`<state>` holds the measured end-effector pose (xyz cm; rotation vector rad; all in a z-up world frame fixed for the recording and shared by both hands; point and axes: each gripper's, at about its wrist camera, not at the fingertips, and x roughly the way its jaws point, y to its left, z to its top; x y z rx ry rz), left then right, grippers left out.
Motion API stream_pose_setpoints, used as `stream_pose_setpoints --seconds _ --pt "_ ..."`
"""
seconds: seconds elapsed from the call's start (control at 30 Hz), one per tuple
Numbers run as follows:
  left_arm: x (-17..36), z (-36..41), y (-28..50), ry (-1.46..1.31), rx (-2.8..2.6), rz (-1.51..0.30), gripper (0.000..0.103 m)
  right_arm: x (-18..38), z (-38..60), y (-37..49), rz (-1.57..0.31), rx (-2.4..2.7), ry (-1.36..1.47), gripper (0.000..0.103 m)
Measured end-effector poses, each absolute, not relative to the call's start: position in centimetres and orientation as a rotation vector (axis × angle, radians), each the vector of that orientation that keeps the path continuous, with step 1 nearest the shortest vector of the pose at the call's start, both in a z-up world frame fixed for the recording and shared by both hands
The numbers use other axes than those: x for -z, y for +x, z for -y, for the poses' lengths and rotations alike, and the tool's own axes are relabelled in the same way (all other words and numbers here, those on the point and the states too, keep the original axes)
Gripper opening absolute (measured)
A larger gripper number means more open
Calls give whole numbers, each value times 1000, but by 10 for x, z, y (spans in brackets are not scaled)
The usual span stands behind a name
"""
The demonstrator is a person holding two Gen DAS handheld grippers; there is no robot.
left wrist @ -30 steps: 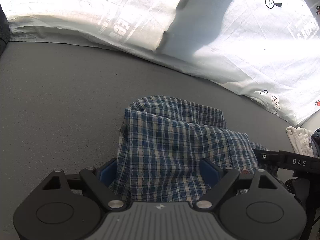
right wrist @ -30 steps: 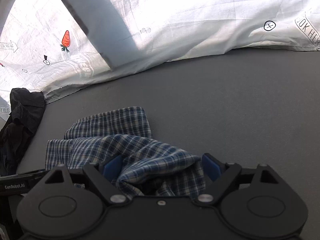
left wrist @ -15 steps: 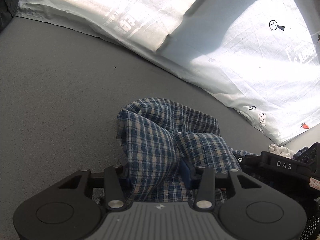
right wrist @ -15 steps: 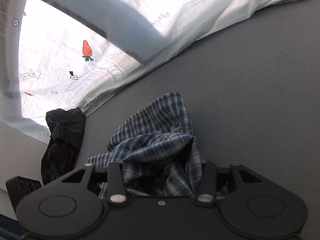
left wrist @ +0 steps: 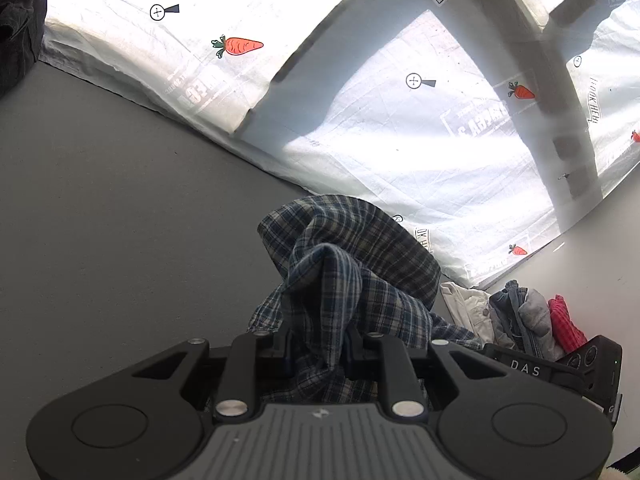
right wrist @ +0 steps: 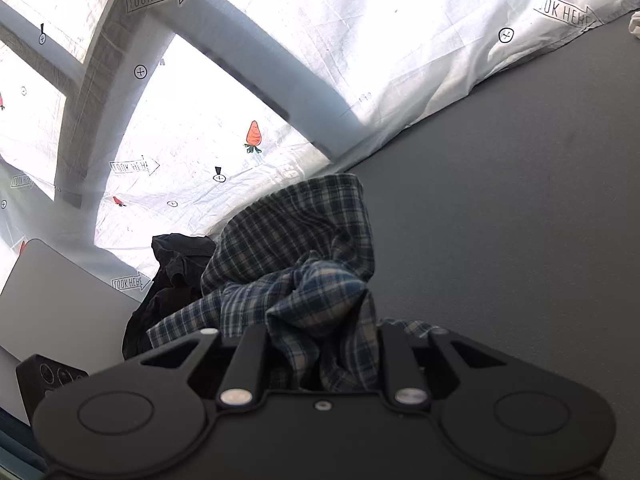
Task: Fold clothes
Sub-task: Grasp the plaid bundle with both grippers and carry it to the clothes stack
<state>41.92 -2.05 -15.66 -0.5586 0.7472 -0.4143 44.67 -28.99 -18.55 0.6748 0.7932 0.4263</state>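
Left gripper [left wrist: 318,346]: fingers closing, pinching bunched fold of plaid shirt [left wrist: 352,264]. Right gripper [right wrist: 320,354]: fingers closing, likewise clamped on plaid shirt [right wrist: 296,248]. Shirt gathered in crumpled heap between both grippers, above grey bench [left wrist: 100,220], near white printed sheet [left wrist: 400,140]. Pile of clothes [left wrist: 516,312] at bench end in left view; dark garment [right wrist: 172,264] just beside shirt in right view.
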Motion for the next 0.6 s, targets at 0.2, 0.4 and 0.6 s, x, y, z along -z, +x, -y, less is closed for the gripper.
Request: stream_pose_setpoints --seconds 0.2,0.4,0.6 --pt "130 22 373 -557 473 -699 22 156 295 402 -733 -404 684 17" --pt "118 27 346 -541 531 -685 22 135 299 362 -707 -352 709 17" --pt "113 32 323 -570 629 -682 22 115 306 314 -681 -259 715 17"
